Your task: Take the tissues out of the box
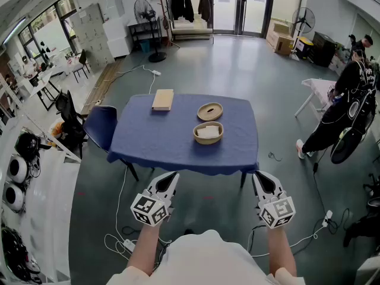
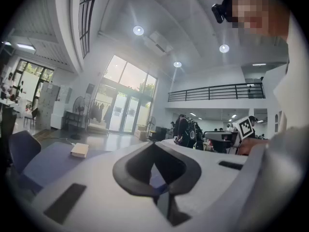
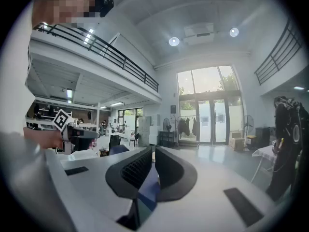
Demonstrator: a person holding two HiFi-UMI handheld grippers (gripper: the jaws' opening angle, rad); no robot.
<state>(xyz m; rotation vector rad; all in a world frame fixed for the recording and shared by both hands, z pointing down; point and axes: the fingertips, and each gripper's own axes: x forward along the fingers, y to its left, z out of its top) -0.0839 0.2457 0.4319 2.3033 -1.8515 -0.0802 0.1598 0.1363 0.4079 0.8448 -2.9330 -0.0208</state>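
Note:
A flat tan tissue box [image 1: 162,99] lies at the far left of the blue-clothed table [image 1: 178,147]. Near the table's middle stand two woven bowls: the far bowl [image 1: 209,111] looks empty, and the near bowl [image 1: 208,132] holds white tissue. Both grippers hover short of the table's front edge, well away from the box. My left gripper [image 1: 172,175] is shut with nothing in it, and so is my right gripper [image 1: 259,176]. In the left gripper view the box [image 2: 79,150] shows far off beyond the closed left gripper [image 2: 154,146]. The right gripper [image 3: 153,151] has its jaws together with blue cloth showing below.
A dark blue chair [image 1: 98,126] stands against the table's left side. A person in black [image 1: 347,100] bends over by a white folding table [image 1: 320,88] at the right. Cables and power strips [image 1: 127,242] lie on the grey floor near my feet.

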